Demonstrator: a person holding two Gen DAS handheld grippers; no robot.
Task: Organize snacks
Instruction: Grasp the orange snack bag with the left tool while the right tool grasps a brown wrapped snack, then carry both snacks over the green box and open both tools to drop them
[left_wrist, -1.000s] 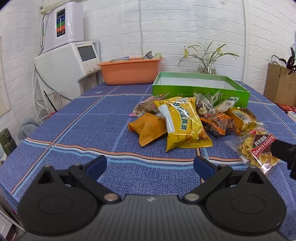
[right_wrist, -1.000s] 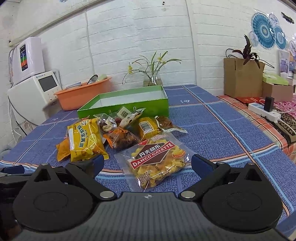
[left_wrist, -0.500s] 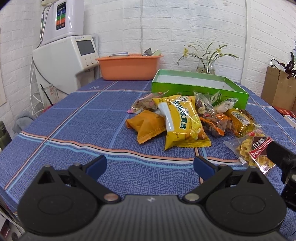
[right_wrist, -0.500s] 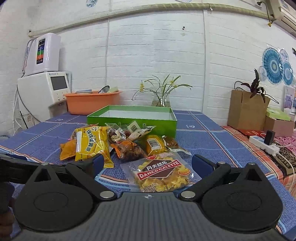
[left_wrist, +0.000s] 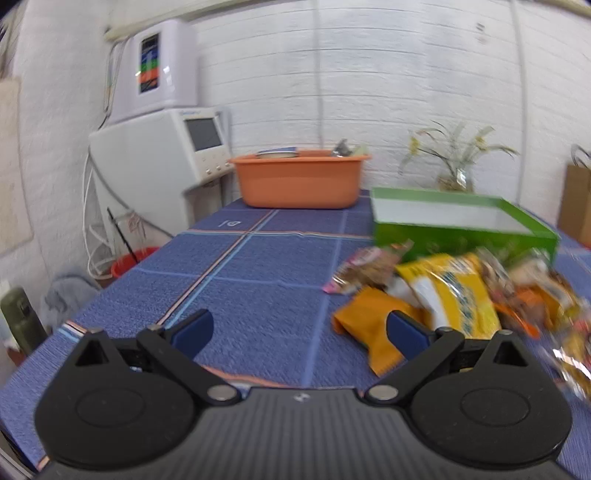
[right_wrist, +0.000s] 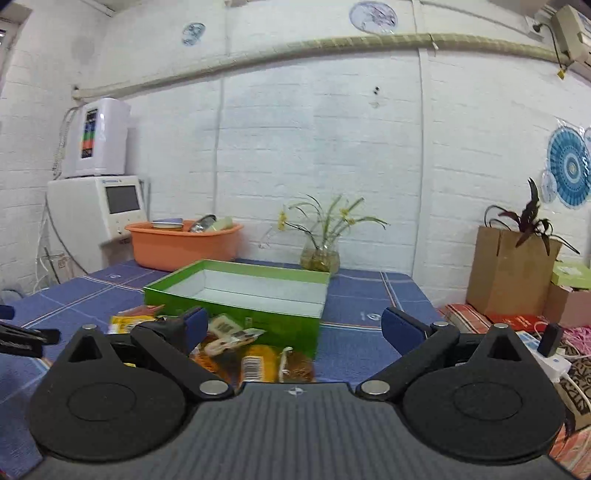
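A heap of snack packets lies on the blue tablecloth in front of an open green box (left_wrist: 461, 225) (right_wrist: 243, 295). In the left wrist view a big yellow packet (left_wrist: 454, 295) and an orange packet (left_wrist: 373, 328) lie at the right, blurred. My left gripper (left_wrist: 299, 328) is open over bare cloth, left of the heap, its right finger in front of the orange packet. My right gripper (right_wrist: 295, 328) is open, low and close behind the heap; a few packets (right_wrist: 255, 358) show between its fingers, just before the box. The left gripper's dark edge (right_wrist: 22, 339) shows at the far left.
An orange basin (left_wrist: 299, 181) (right_wrist: 184, 243) stands at the table's back left, a white appliance (left_wrist: 159, 155) beside it. A glass vase with a plant (right_wrist: 321, 254) stands behind the box. A brown paper bag (right_wrist: 513, 273) and a power strip (right_wrist: 546, 358) sit right of the table.
Both grippers have tilted upward and moved forward. The left view has swung left, so the heap sits at its right. The right gripper has come nearer the box, hiding the Danco Galette packet.
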